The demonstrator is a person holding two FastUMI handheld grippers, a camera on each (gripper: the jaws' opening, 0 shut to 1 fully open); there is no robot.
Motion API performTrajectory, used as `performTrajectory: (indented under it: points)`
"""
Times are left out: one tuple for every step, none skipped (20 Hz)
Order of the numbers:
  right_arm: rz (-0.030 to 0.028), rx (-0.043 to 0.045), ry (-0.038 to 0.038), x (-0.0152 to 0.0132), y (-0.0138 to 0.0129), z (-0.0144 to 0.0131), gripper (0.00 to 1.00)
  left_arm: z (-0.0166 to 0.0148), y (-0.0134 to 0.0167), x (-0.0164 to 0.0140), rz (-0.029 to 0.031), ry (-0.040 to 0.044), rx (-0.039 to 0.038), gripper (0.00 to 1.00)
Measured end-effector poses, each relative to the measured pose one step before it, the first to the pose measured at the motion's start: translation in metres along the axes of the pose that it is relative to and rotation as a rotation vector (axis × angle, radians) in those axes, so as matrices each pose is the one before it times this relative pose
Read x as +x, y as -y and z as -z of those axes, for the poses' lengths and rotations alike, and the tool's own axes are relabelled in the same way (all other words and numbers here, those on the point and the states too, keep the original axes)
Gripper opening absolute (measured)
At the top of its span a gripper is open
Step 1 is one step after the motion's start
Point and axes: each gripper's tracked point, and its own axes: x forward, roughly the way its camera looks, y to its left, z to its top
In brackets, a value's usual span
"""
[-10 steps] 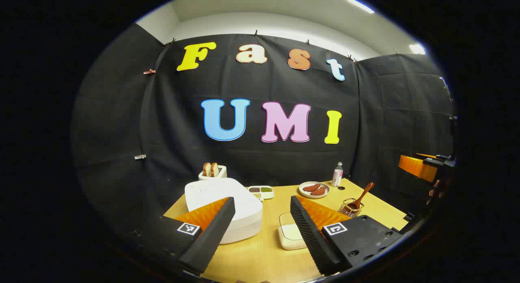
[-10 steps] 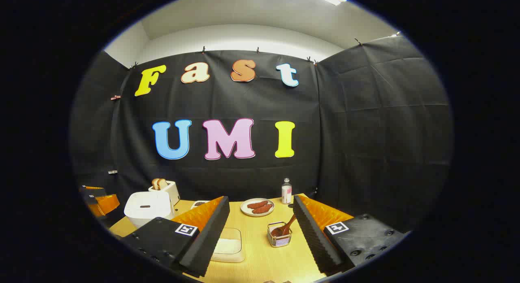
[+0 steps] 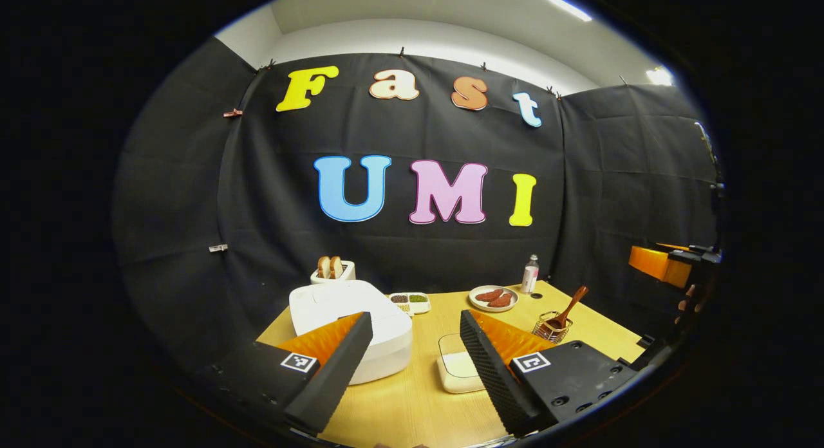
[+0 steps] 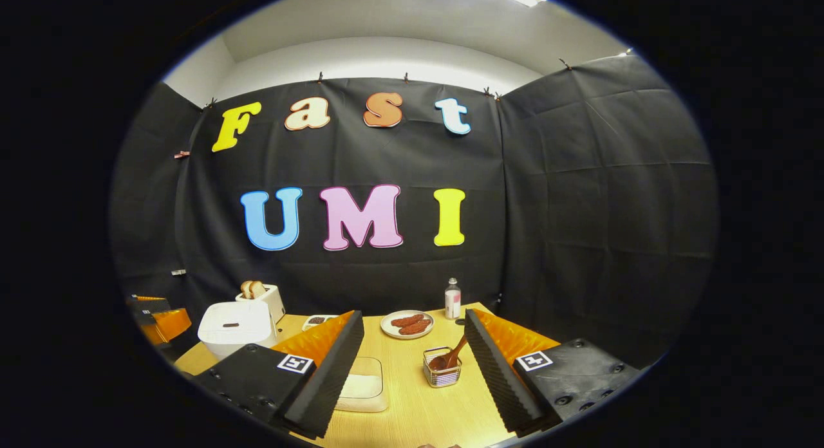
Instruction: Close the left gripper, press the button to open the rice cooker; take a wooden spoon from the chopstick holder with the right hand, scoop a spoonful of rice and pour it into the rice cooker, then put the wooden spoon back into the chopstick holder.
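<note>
Landmark: rice cooker [image 3: 351,326], white, lid down, at the near-left of the tabletop [image 3: 412,403].

- Left tool [image 3: 412,361] — spread wide, nothing held, raised in front of the cooker; no contact is made.
- Right tool [image 4: 412,361] — spread wide, nothing held, raised well to the right of the cooker.
- Rice tray [image 3: 458,365] — placed just right of the cooker.
- Chopstick holder [image 4: 442,368] — wire basket, set further right of the cooker, beyond the tray.
- Wooden spoon [image 4: 450,358] — stood leaning in the holder, handle up.

Step in hand, as judged: the first one, not yet begun. The left tool is to be narrowed fully, then lowered onto the cooker's button — whose exact position cannot be told from either view.
</note>
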Motion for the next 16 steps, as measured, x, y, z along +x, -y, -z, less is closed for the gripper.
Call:
performTrajectory:
  points:
    - [-0.00028,0.00338,-0.00417,-0.00012,-0.00074,-0.0006,0.98,0.00146,-0.00112,0.00009,-0.00202,-0.00267,-0.00215,0.95]
    - [0.00716,0.00684,-0.00103,-0.00127,0.00057,-0.00284,0.98,0.00049,-0.00082,0.00057,0.00143,-0.00306,-0.00118,0.95]
    - [0.00208,0.00697,0.01745,-0.0024,0.00016,-0.00918,0.98,0.00304,0.00229,0.00233,0.01086,-0.00004,0.01305,0.95]
    - [0.00332,-0.00351,0.01705,-0.00043,0.00015,-0.00679,0.99,0.00431,0.00137,0.00291,0.00195,-0.00813,0.0303,0.95]
    - [0.00567,-0.01342,0.00613,0.00045,0.00289,-0.00056,0.98,0.00811,-0.00352,0.00305,-0.00837,-0.01145,0.02299,0.95]
    - [0.00018,-0.01454,-0.00406,0.00081,0.00196,0.00203,0.98,0.00401,0.00116,0.0018,0.00394,-0.00836,-0.00072,0.95]
    - [-0.00068,-0.01147,-0.00728,0.00005,0.00131,0.0028,0.99,0.00082,0.00543,0.001,0.00929,-0.00301,-0.0188,0.95]
    - [0.00117,-0.00602,-0.00852,0.00115,0.002,0.0025,0.98,-0.00122,0.00226,0.00163,0.00188,-0.00168,-0.02578,0.95]
    - [0.00018,0.00119,-0.00663,0.00097,0.0016,0.00132,0.98,-0.00052,-0.00096,0.00093,-0.0031,-0.00453,-0.01854,0.95]
    - [0.00068,0.00963,-0.00516,0.00164,0.00103,0.00056,0.99,-0.0013,-0.00125,0.00277,-0.00988,-0.00746,-0.01199,0.95]
    - [-0.00332,0.01271,-0.00331,0.00318,-0.00009,-0.0005,0.99,-0.00074,-0.00202,0.00355,-0.00859,-0.00235,-0.01156,0.95]
    - [-0.00528,0.00574,-0.0022,0.00448,-0.00008,-0.00015,0.98,-0.00544,-0.00182,0.0039,-0.00656,0.00422,-0.01025,0.95]
    - [-0.00519,-0.00258,-0.0018,0.00552,0.00137,0.00088,0.98,-0.00396,-0.00259,0.00433,-0.01005,0.00356,-0.00498,0.95]
    - [-0.00473,-0.00548,-0.00205,0.00695,0.00213,0.00083,0.98,-0.00316,-0.00363,0.00603,-0.01321,-0.00208,0.00426,0.95]
    - [-0.00539,-0.00233,0.00149,0.0058,0.00226,-0.00042,0.98,-0.00128,-0.00592,0.0061,-0.02417,-0.00658,0.01102,0.95]
    - [-0.00366,0.00288,0.0017,0.00767,0.00162,-0.00113,0.98,-0.00277,-0.00762,0.00411,-0.02446,0.00044,0.00849,0.95]
